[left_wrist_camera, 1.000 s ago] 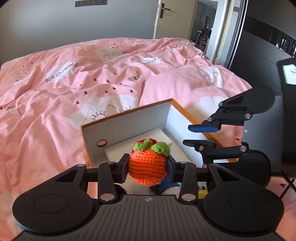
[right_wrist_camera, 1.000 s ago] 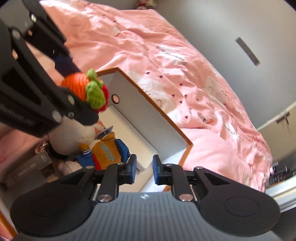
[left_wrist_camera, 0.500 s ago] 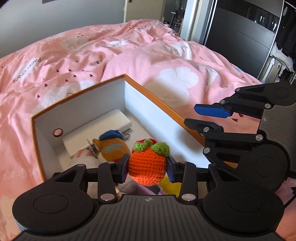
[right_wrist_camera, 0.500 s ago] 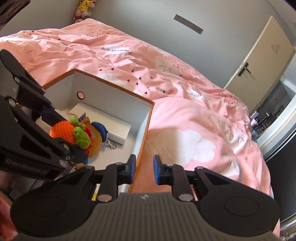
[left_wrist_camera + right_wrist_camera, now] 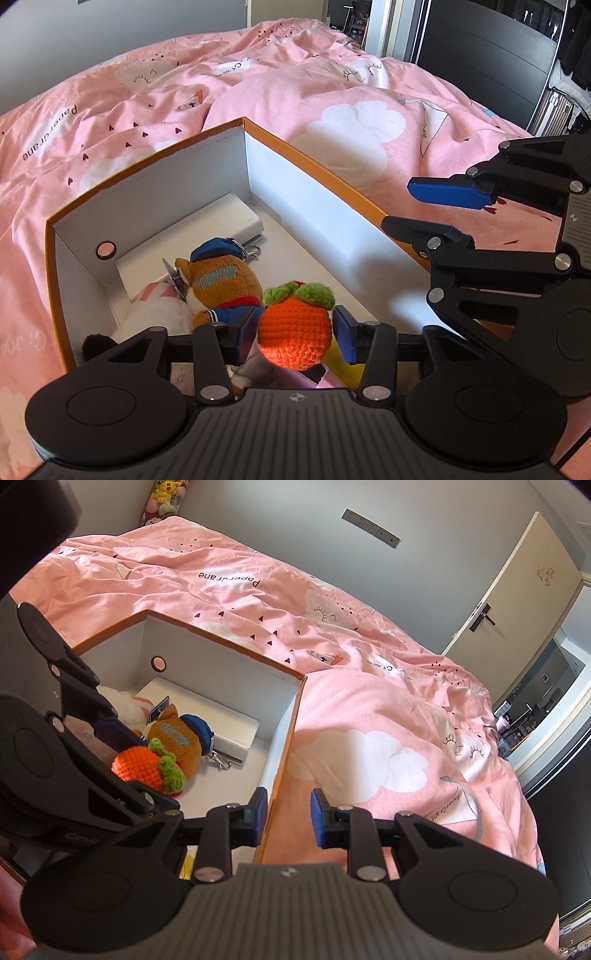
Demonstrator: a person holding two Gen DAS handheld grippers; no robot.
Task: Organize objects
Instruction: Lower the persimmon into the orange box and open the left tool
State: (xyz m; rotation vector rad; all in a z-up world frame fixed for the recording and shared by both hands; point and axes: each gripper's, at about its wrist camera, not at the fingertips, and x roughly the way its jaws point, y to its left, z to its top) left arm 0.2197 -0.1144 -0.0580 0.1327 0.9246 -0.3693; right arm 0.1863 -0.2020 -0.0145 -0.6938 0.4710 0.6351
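Left claw [image 5: 295, 334] angled downward, jaws opening, right claw [image 5: 286, 818] beside it, jaws opening, empty

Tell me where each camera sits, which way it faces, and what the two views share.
Left wrist: on the left gripper, looking down into the box; jaws opening around the crochet orange; right gripper at right.
Right wrist: on the right gripper, facing the box's side wall and the bed; jaws opening, empty; left gripper at left.
Shared: box, orange, plush bear, bed.

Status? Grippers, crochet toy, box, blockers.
Left gripper opening, orange crochet toy between pads, over box. Right gripper opening, empty, straddling box wall. Plush toy below.
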